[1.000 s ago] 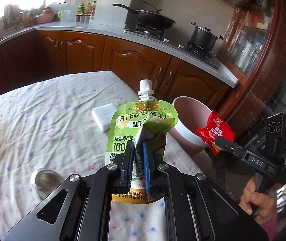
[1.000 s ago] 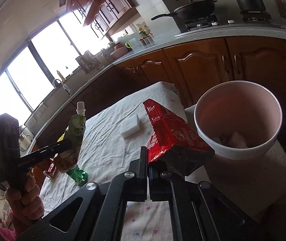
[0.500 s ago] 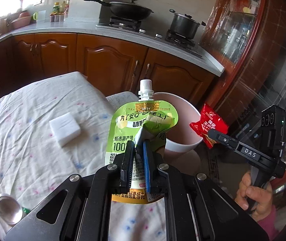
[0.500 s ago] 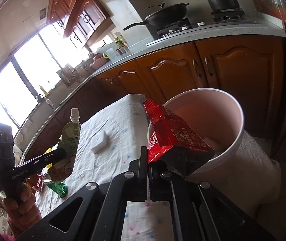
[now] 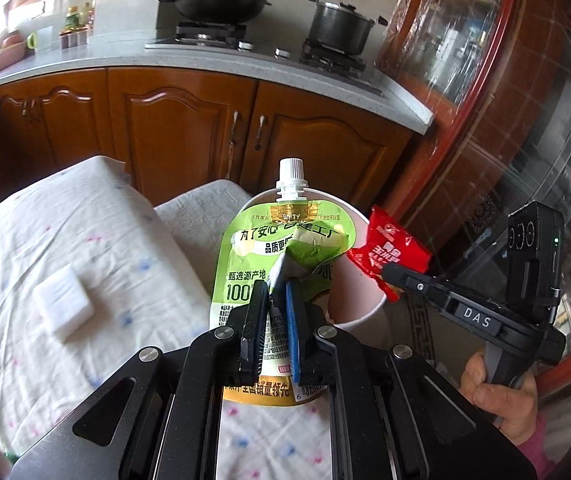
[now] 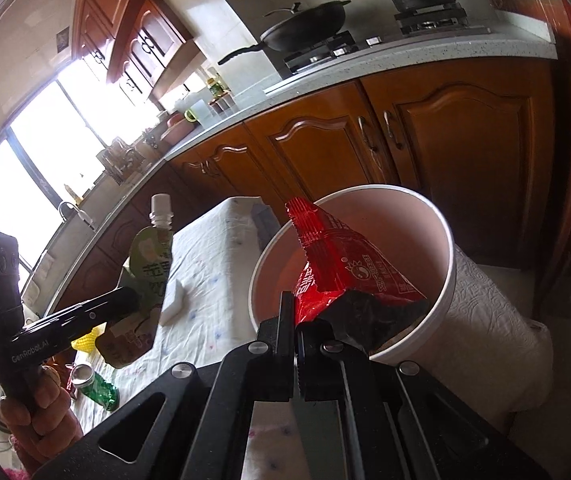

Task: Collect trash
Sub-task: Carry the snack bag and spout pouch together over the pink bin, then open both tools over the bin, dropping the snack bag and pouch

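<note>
While the left gripper [image 5: 275, 292] pinches a green pouch [image 5: 281, 248], its spout rises beyond the fingertips. Closed on a red wrapper [image 6: 341, 268], the right gripper [image 6: 296, 312] holds it over the pink bin [image 6: 443, 264].

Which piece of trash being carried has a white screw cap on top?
The green drink pouch, held by the left hand-held gripper. The red snack wrapper has no cap.

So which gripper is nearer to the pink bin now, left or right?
Right. The right gripper holds its red wrapper at the pink bin rim; the left gripper sits farther back over the table.

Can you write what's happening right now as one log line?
left gripper: shut on pouch | right gripper: shut on wrapper | both at bin | nothing dropped yet
</note>
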Tool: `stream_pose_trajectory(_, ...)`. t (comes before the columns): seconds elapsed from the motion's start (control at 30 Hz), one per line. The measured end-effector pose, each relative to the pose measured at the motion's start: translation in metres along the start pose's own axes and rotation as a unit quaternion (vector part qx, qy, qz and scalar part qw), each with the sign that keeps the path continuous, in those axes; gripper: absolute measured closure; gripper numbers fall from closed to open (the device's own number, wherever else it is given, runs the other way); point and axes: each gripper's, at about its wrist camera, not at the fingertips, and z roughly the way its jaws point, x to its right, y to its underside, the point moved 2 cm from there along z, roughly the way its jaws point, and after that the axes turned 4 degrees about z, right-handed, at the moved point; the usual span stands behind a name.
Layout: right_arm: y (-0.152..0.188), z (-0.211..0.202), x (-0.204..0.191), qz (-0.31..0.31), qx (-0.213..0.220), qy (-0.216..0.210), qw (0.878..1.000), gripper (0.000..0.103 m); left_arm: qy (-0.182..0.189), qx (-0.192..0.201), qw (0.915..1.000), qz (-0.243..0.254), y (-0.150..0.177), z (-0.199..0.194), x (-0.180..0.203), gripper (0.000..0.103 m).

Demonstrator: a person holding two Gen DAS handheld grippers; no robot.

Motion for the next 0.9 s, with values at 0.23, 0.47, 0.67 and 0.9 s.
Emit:
stream_pose_trajectory(0.23, -0.011, 0.020, 0.019, 0.014, -0.024, 0.016, 0.999, 0.102, 0.002, -0.032, 0.9995, 0.004, -0.016, 0.040, 0.008, 0.095)
stream_pose_trajectory(0.47, -0.020, 0.031, 0.032, 0.018, -0.038, 0.027, 0.999, 0.102, 0.003, -0.057, 0.9984, 0.003, -0.024, 0.069, 0.011, 0.095)
stream_pose_trajectory(0.67, -0.022, 0.041, 0.037, 0.020, -0.051, 0.027, 0.998, 0.101, -0.003, -0.080, 0.9968, -0.007, -0.024, 0.090, 0.012, 0.094)
stream_pose_trajectory(0.9, -0.022, 0.046, 0.043, 0.031, -0.061, 0.022, 0.997, 0.093, 0.002, -0.094, 0.9951, -0.030, -0.023, 0.099, 0.005, 0.080)
